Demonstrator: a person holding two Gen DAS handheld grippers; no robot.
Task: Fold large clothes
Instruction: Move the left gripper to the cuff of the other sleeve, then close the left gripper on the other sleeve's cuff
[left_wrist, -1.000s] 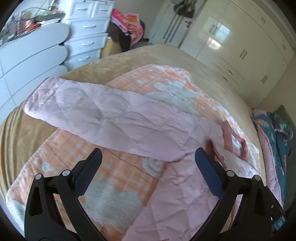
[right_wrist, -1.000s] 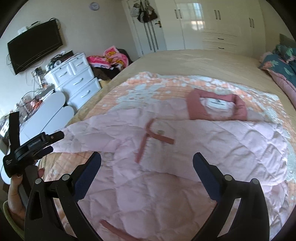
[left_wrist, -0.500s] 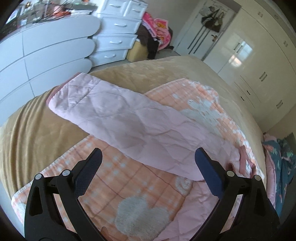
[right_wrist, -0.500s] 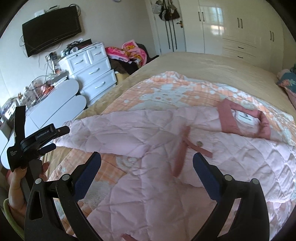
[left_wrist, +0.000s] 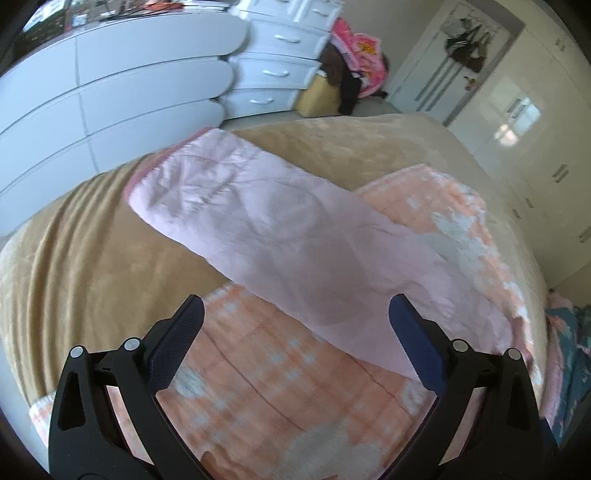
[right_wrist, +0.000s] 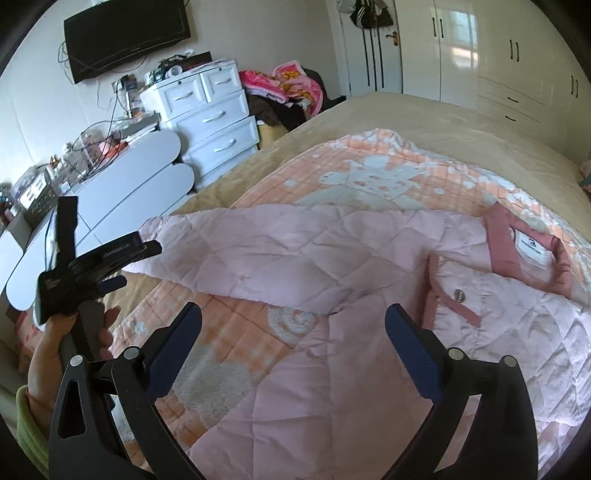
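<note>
Only the right wrist view shows the person's hand (right_wrist: 66, 332) gripping the left gripper (right_wrist: 144, 251) at the sleeve (right_wrist: 236, 251) cuff. The left gripper (left_wrist: 295, 317), jaws spread wide and empty, hovers above that sleeve (left_wrist: 280, 236). The pink quilted jacket (right_wrist: 369, 332) lies flat on the orange blanket (right_wrist: 369, 173). The right gripper (right_wrist: 293, 325) is wide apart, holding nothing. The collar's white label (right_wrist: 532, 247) has writing too small to read.
</note>
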